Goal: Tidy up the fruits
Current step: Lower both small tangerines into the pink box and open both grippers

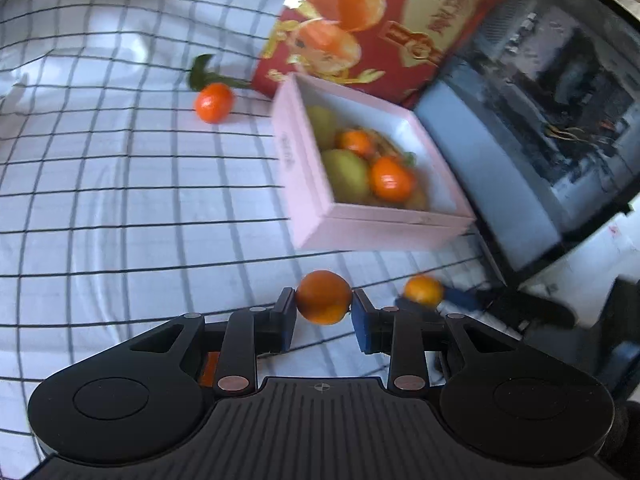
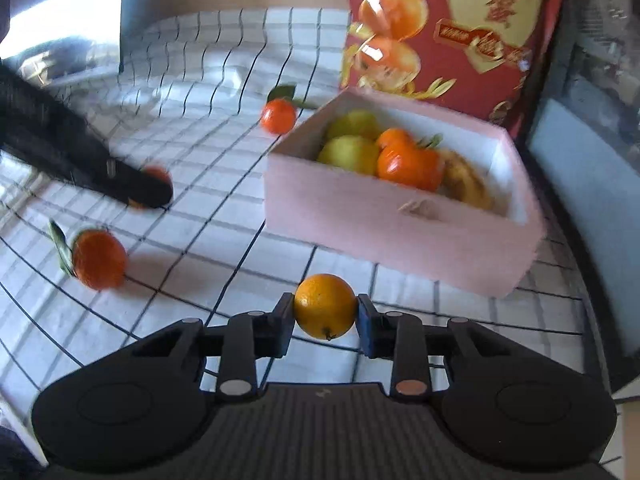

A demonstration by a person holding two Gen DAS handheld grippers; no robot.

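In the left wrist view my left gripper [image 1: 324, 305] is shut on a small orange [image 1: 323, 294], held over the checked cloth just short of the pink box [image 1: 308, 200]. The box holds green pears [image 1: 346, 172] and tangerines [image 1: 390, 180]. In the right wrist view my right gripper [image 2: 325, 314] is shut on a yellow-orange fruit [image 2: 325, 302] in front of the same pink box [image 2: 360, 216]. Three tangerines show outside the box: a leafy one [image 2: 98, 258] at the left, one [image 2: 278, 116] past the box's far corner, and one [image 2: 160, 174] half hidden in the left gripper.
A tall red gift box printed with oranges [image 1: 384, 20] stands right behind the pink box. A dark screen or window [image 1: 540, 120] borders the table on the right. The white checked cloth [image 1: 120, 200] stretches to the left, wrinkled at the back.
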